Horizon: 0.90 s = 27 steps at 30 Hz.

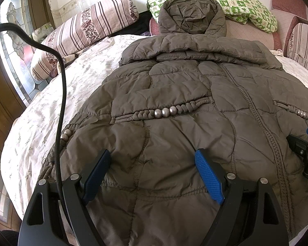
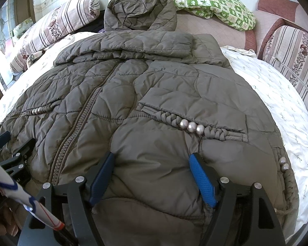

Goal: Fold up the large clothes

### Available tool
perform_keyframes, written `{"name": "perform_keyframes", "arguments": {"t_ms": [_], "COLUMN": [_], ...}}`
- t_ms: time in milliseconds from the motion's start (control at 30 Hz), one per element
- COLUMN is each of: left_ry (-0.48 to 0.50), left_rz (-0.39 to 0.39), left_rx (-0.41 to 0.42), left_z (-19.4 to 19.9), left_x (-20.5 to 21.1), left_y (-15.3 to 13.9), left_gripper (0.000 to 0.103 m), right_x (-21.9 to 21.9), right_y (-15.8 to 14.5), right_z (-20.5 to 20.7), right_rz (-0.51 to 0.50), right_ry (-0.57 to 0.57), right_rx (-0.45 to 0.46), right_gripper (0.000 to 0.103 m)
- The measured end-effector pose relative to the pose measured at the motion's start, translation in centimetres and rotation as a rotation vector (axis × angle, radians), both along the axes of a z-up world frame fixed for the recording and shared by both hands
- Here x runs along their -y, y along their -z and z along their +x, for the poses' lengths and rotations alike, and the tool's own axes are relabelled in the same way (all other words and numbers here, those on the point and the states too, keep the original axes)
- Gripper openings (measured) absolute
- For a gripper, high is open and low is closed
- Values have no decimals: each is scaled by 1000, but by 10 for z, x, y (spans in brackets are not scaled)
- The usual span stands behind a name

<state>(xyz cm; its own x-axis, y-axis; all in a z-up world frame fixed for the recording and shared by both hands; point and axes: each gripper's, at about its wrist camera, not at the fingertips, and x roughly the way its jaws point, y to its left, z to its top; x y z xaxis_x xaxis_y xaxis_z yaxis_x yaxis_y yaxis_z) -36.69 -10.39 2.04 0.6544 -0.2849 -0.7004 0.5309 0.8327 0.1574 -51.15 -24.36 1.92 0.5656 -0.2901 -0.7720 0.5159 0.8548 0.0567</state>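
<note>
Through my left wrist camera, my left gripper (image 1: 153,153) stands wide open over the near hem of the quilted jacket (image 1: 195,94), its blue pads (image 1: 208,176) well apart and pinching nothing; the fabric simply lies beneath and between them. The jacket spreads away from my fingertips, front up, zipper (image 1: 254,110) running off to my right, hood (image 1: 192,14) at the far end. A braided trim with three silver beads (image 1: 165,111) sits just beyond my tips. A black cable (image 1: 61,94) hangs along my left side over the pale floral sheet (image 1: 51,106). My right gripper (image 1: 306,149) peeks in at the right edge.

Through my right wrist camera, my right gripper (image 2: 152,155) is likewise spread wide above the hem, holding nothing, the cloth puffed up between the pads. Here the zipper (image 2: 84,123) runs to my left, pearl beads (image 2: 192,126) lie just ahead to the right, and the hood (image 2: 139,10) rests farthest off, near a green patterned pillow (image 2: 211,2). My left gripper (image 2: 12,151) shows at the left edge.
</note>
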Motion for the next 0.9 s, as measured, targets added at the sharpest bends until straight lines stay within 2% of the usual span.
{"name": "perform_keyframes", "arguments": {"t_ms": [200,333,467,633,900], "left_ry": [6,-4,-5,-11,-13], "left_rz": [-45,-68,-74,-45,3], "left_rx": [3,69,92,77,56], "left_z": [2,-2,-5,-2,0], "left_x": [-6,-10,-12,-9,-5], "left_y": [-10,-21,-24,-19,-9], "left_gripper": [83,84,83,83,84], "right_x": [-4,-15,-31,-41,-44], "right_y": [-14,-26,-33,-33,-27], "right_z": [-10,-14,-12,-9,-6], "right_rz": [0,-82,-165,-220,-236], "right_ry": [-2,1,-31,-60,-71], "right_rx": [17,23,26,9,-14], "right_gripper": [81,81,81,81,81]}}
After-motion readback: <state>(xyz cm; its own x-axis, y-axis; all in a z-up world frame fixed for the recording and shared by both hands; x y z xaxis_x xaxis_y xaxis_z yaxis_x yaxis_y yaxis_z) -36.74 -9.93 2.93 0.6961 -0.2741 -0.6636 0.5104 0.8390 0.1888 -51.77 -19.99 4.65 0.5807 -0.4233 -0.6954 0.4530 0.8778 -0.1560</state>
